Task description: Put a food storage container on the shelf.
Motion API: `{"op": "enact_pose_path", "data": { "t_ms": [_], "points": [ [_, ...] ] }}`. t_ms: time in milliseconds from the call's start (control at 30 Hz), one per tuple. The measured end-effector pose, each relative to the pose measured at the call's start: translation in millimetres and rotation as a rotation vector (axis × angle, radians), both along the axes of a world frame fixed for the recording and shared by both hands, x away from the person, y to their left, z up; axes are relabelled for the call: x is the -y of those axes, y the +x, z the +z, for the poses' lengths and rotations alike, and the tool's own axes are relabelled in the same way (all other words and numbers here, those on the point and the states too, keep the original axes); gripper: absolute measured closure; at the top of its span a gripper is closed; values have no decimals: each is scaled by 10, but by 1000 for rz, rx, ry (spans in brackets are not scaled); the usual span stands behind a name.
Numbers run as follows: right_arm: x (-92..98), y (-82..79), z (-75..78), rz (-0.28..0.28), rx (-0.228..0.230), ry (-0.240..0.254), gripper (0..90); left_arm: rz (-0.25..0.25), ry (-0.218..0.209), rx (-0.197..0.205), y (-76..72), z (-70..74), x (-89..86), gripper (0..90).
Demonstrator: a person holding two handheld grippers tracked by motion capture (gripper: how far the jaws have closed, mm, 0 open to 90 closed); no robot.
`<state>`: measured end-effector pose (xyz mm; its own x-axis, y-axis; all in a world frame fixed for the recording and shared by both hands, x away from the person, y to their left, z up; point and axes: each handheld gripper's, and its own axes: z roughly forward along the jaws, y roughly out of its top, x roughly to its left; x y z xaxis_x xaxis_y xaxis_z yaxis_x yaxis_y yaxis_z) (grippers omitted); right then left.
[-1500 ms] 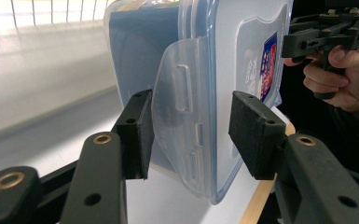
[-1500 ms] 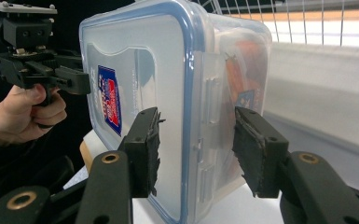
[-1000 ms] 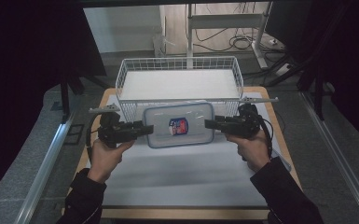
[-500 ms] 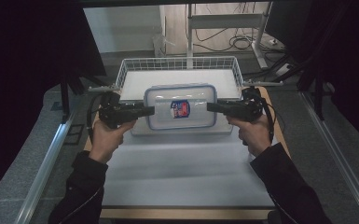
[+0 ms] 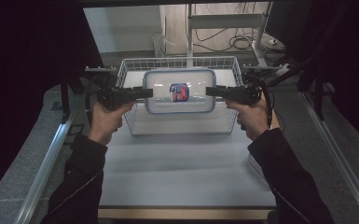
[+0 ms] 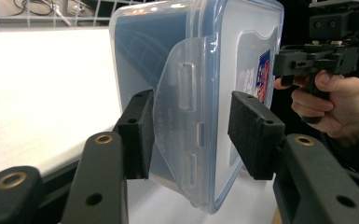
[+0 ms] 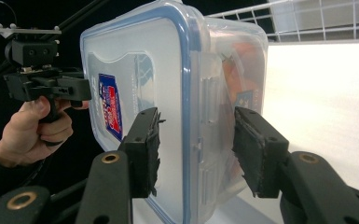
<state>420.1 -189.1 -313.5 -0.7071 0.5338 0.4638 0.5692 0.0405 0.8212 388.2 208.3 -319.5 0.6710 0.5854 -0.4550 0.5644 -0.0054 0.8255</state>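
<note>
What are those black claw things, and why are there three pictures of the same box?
A person holds a tool in each hand; each ends in two black jaws that squeeze like tongs. The left gripper and the right gripper each clamp one end of a clear plastic box with a blue-edged lid, holding it up above a white wire basket that sits on a white table. One picture comes from a camera high above. The other two come from small cameras riding on the tools, so the box looks big and sideways there, and you see the other hand across it.
</note>
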Motion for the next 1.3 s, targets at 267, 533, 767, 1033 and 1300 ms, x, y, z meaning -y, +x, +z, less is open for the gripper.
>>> {"op": "enact_pose_path", "data": {
  "t_ms": [267, 533, 767, 1033, 1300],
  "points": [
    [-43, 186, 93, -7, -8, 0, 525, 1, -11, -12, 197, 78, -36, 520],
    [-59, 350, 179, -24, -12, -1, 526, 8, -32, -25, 364, 87, -48, 520],
    [-59, 478, 169, -40, -41, 17, 526, 22, -43, -47, 480, 75, -39, 519],
    [-74, 565, 108, -56, -77, 19, 525, 35, -51, -72, 584, 22, -43, 514],
    [-43, 626, 59, -59, -103, 37, 524, 24, -74, -88, 626, -33, -50, 522]
  ]
}}
